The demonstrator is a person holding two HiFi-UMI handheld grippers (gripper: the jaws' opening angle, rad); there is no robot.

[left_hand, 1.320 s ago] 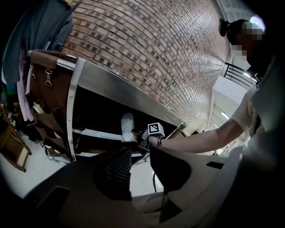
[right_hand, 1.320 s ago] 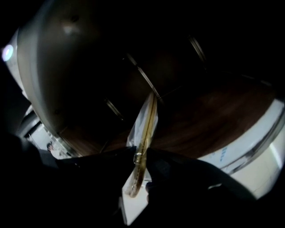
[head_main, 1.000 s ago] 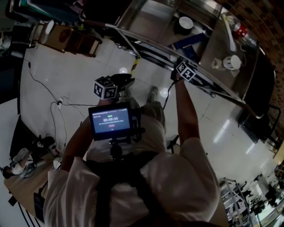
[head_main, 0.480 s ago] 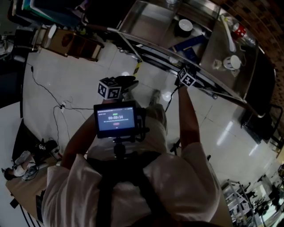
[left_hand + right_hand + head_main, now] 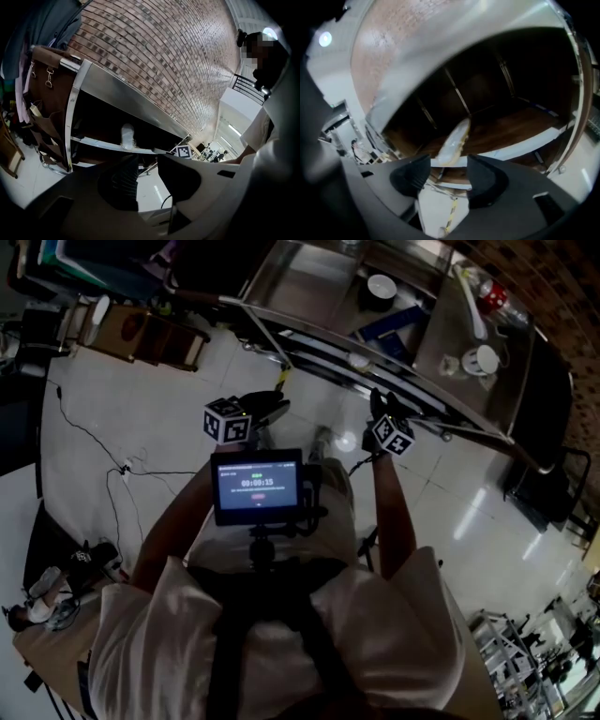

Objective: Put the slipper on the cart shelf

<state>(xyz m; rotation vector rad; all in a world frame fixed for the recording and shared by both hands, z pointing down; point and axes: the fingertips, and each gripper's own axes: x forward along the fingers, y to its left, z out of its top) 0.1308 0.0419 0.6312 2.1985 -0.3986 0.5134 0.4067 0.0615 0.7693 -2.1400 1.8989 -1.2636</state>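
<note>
A pale slipper (image 5: 454, 137) lies on the brown lower shelf (image 5: 511, 126) of the steel cart (image 5: 441, 418). The left gripper view shows the same slipper (image 5: 126, 136) on that shelf. My right gripper (image 5: 446, 164) hangs just in front of the shelf edge; its jaws are closing from wide apart, with nothing between them and the slipper beyond their tips. In the head view the right gripper (image 5: 380, 404) is at the cart's front rail. My left gripper (image 5: 147, 161) is held back from the cart, jaws apart and empty, and shows in the head view as the left gripper (image 5: 270, 409).
The cart's top tray holds a dark bowl (image 5: 381, 289), a blue item (image 5: 389, 322), a white cup (image 5: 483, 359) and a red can (image 5: 494, 296). A brown bag (image 5: 44, 93) hangs at the cart's end. Wooden boxes (image 5: 141, 329) and cables (image 5: 94, 442) lie on the floor.
The right gripper has drawn back from under the cart's rail toward the person. The left gripper has stayed about where it was.
</note>
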